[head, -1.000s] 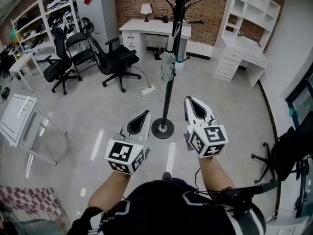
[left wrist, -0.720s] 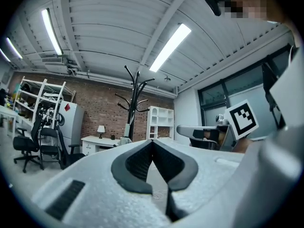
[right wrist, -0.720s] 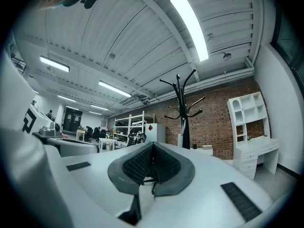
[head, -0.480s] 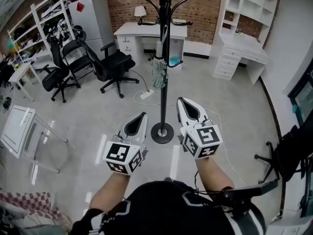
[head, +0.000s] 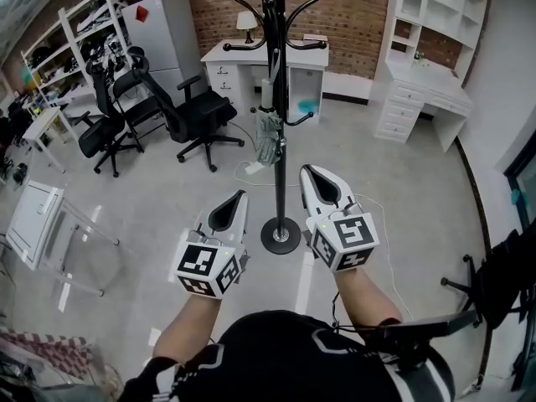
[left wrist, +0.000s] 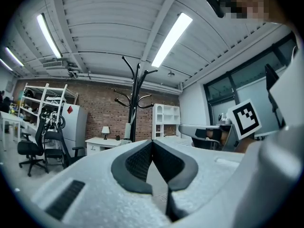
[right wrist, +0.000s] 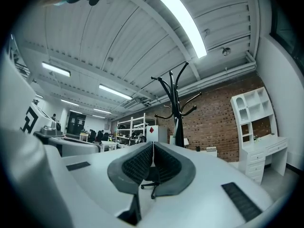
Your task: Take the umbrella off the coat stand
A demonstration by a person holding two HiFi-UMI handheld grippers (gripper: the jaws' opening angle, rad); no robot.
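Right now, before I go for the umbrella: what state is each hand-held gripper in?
Left hand-held gripper: closed, holding nothing.
Right hand-held gripper: closed, holding nothing.

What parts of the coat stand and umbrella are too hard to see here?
Coat stand top: cut off by the head view's upper edge.
Umbrella handle: too small in the head view to tell which hook holds it.
Stand base: hidden behind the left gripper in the left gripper view.
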